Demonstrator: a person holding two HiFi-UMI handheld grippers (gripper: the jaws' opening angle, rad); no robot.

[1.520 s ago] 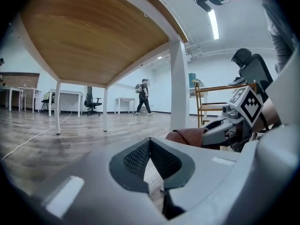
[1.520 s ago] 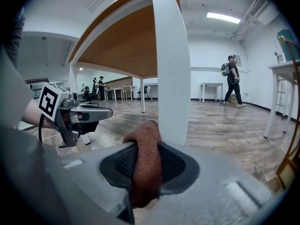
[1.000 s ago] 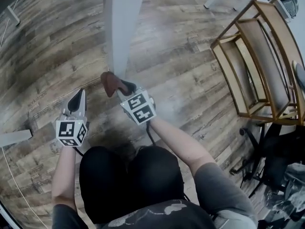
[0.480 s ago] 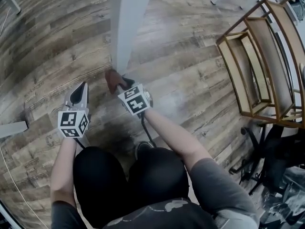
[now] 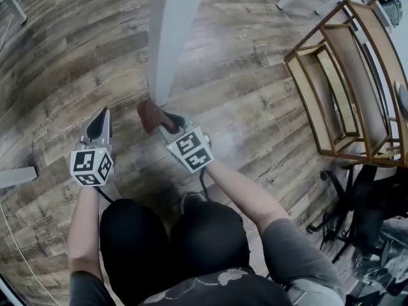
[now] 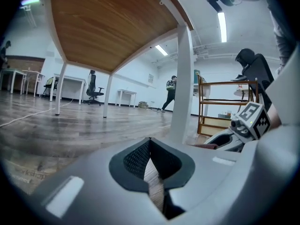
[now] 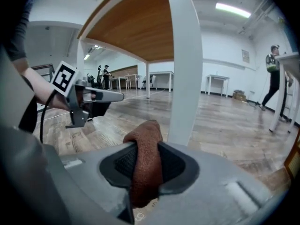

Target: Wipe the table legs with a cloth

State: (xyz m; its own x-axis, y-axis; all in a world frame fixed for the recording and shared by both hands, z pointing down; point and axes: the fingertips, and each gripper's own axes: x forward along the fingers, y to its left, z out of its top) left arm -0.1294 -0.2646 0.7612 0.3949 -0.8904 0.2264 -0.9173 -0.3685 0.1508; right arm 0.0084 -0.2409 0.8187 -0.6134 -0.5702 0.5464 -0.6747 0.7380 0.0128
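A white table leg (image 5: 171,37) stands on the wooden floor; it also rises close ahead in the right gripper view as a white table leg (image 7: 185,64) and at centre right in the left gripper view as a white table leg (image 6: 183,86). My right gripper (image 5: 160,118) is shut on a brown cloth (image 5: 148,115), the brown cloth (image 7: 146,161) sticking out between its jaws just short of the leg's foot. My left gripper (image 5: 99,125) hovers low over the floor, left of the leg, shut with nothing in it.
A wooden shelf rack (image 5: 344,75) stands at the right. Another white leg (image 5: 16,177) lies at the left edge. A black chair base (image 5: 347,203) is at the lower right. The person's dark knees (image 5: 172,241) are right behind both grippers.
The right gripper with the cloth has drawn back slightly from the leg's foot, toward the person. The left gripper has shifted a little lower left.
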